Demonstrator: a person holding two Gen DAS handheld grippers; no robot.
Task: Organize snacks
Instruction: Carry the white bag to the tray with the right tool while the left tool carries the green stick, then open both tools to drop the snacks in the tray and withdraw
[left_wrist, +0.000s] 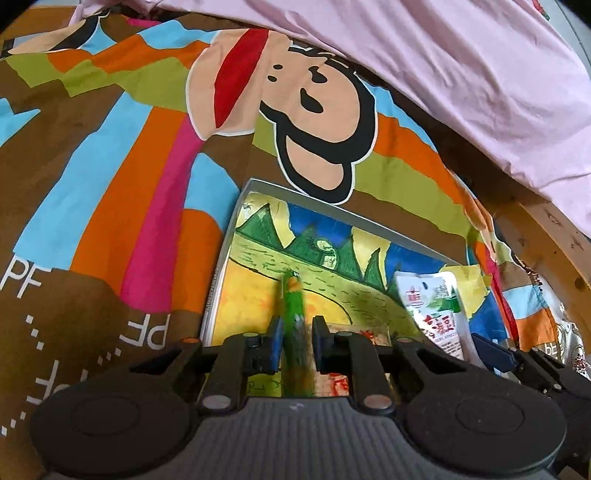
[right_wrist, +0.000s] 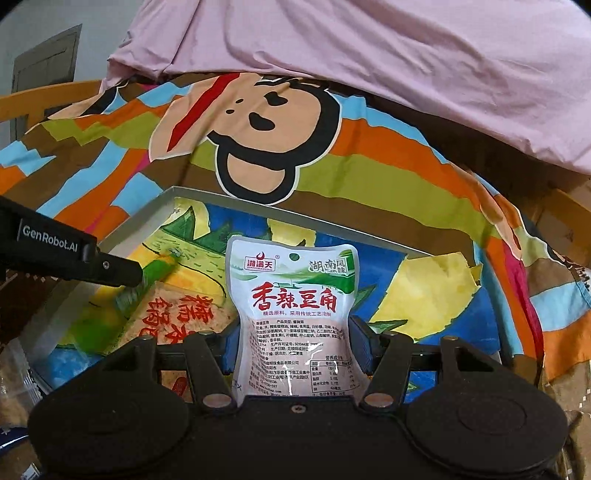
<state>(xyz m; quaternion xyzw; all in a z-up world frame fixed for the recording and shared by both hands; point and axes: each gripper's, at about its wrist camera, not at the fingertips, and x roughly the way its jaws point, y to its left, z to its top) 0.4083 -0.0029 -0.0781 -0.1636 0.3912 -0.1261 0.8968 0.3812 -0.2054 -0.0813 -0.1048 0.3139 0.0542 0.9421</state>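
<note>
Over the tray (right_wrist: 122, 229), white pouch (right_wrist: 291, 306) in right claw (right_wrist: 295, 343)

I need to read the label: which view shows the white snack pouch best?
The right wrist view: the white snack pouch stands front-on between the right gripper's fingers, print legible. The left wrist view catches only part of it, angled at the right.

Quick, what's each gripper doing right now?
Left gripper: shut on the green snack stick.
Right gripper: shut on the white snack pouch.
</note>
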